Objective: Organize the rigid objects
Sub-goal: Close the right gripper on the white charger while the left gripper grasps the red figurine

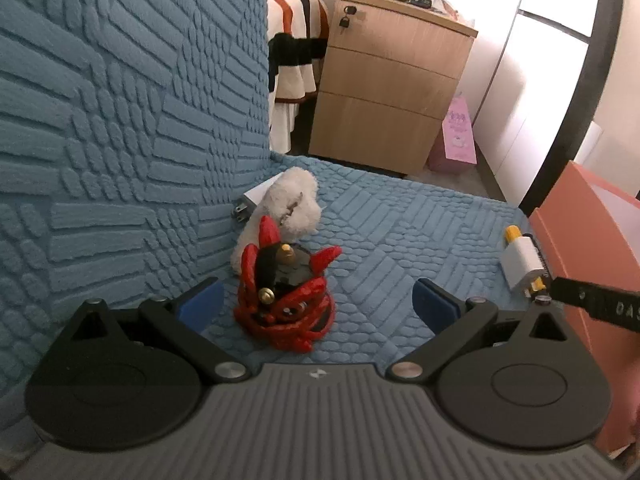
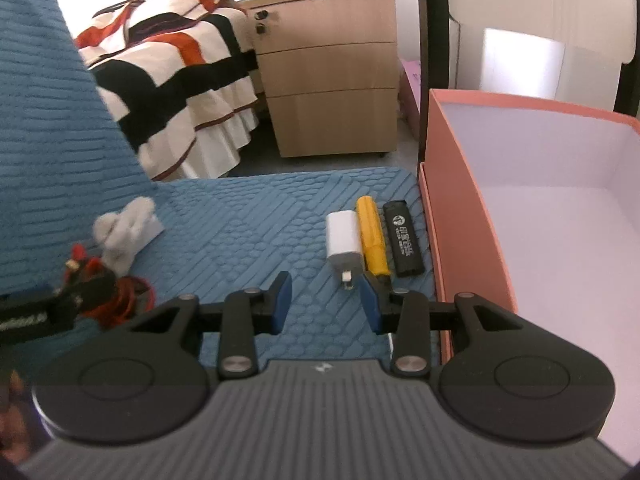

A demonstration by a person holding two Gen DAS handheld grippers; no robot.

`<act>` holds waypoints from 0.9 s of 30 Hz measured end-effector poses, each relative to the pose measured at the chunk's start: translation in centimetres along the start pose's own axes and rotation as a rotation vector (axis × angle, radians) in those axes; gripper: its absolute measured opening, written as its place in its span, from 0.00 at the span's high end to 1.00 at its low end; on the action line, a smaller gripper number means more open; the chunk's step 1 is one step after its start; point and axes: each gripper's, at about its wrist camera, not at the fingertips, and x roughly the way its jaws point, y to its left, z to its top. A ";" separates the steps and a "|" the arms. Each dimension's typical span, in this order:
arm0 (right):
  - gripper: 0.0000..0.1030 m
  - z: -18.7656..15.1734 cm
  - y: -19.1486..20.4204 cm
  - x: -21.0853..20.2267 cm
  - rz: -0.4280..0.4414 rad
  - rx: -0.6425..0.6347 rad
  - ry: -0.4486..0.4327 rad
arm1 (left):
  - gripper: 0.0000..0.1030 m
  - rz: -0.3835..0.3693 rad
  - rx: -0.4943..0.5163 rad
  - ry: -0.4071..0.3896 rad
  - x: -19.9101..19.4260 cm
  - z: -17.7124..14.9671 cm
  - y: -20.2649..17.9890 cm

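Blue-padded and part-way open with nothing between its pads, the right gripper (image 2: 326, 300) sits just short of the white charger (image 2: 342, 240), whose prongs point back toward it and whose long axis runs away from the camera, parallel to the yellow marker (image 2: 372, 236) and black lighter (image 2: 404, 238) lined up beside the pink box (image 2: 452, 200). Well away from that box, the left gripper (image 1: 316, 300) stands wide around nothing, facing the red-and-black toy (image 1: 286, 296). Print on the lighter is too small to read.

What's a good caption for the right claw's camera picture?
Open right claw nears white charger, yellow tube, black lighter.
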 end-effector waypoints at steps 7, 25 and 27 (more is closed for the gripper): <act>0.61 0.9 -0.5 3.0 -0.040 -0.013 0.007 | 0.11 0.005 0.022 0.033 2.4 0.6 0.4; 0.71 1.7 0.7 5.8 -0.076 -0.121 0.013 | 0.38 0.000 -0.046 0.055 4.2 0.6 2.5; 0.71 1.5 0.8 5.5 -0.073 -0.129 0.016 | 0.39 -0.017 -0.063 0.056 4.0 0.5 2.8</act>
